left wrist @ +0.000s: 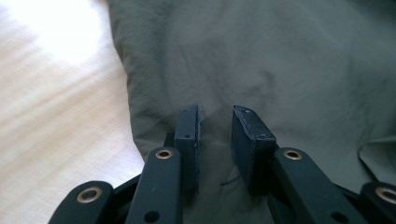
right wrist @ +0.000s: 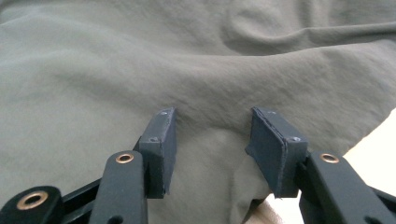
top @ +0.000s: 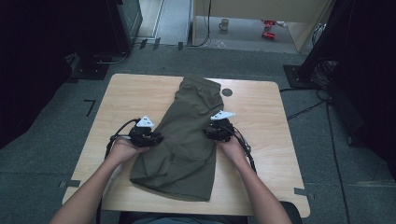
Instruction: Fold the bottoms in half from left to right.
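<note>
One pair of olive shorts lies flat along the middle of the wooden tabletop, waistband at the far end. The high view shows two grippers: the left gripper at the shorts' left edge, the right gripper at their right edge. The left gripper view adds its fingers narrowly parted over the cloth's edge, clamping nothing. In the right gripper view the fingers stand wider, released, with fabric bulging between them.

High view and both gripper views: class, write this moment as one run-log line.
item: olive shorts flat on table | left gripper: open, at shorts' left edge | right gripper: open, at right edge
</note>
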A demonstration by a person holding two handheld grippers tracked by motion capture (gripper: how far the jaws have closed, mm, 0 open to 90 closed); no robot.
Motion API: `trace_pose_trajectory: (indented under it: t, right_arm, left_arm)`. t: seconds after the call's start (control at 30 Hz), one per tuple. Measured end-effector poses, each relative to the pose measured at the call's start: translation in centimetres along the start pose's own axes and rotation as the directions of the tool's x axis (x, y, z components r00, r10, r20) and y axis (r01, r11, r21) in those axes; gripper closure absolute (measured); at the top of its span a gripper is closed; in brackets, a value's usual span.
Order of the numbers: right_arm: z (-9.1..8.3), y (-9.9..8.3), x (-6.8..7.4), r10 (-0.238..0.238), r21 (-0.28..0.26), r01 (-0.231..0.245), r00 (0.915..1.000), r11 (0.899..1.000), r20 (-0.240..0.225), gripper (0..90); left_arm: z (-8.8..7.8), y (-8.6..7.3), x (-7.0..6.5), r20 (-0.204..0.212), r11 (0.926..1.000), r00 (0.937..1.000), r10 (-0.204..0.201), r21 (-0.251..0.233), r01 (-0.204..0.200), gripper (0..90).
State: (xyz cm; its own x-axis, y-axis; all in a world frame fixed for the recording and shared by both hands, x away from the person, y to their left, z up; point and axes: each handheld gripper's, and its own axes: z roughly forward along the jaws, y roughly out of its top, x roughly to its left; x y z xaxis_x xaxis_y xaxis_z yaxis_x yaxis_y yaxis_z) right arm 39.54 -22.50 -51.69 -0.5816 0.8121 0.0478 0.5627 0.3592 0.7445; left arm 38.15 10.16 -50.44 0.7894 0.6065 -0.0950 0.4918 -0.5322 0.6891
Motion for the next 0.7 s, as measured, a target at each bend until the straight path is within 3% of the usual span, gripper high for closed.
trace_pose_trajectory:
  t: [0.13,0.4,0.63,0.7]
  right_arm:
    - [0.0,0.0,0.0,0.019,0.000,-0.019,0.9998,1.000,-0.008,48.2]
    - [-0.3,-0.3,0.6,0.025,-0.002,-0.026,0.9989,1.000,-0.040,40.9]
    - [-0.8,-1.5,2.1,-0.042,-0.026,0.040,0.9981,0.999,-0.046,31.7]
    - [-1.0,-1.7,2.4,-0.044,-0.024,0.043,0.9979,0.999,-0.048,30.8]
  left_arm:
    - [-0.3,-0.7,-0.8,0.027,0.9995,0.9994,-0.023,-0.021,0.023,71.6]
    - [-1.1,-1.8,-2.9,0.008,0.9996,0.9998,-0.020,-0.021,0.020,68.1]
    - [-2.0,-2.8,-4.2,0.033,0.9995,0.9990,-0.030,-0.012,0.030,65.3]
    - [-2.2,-3.2,-4.6,0.033,0.9997,0.9994,-0.011,-0.020,0.012,64.8]
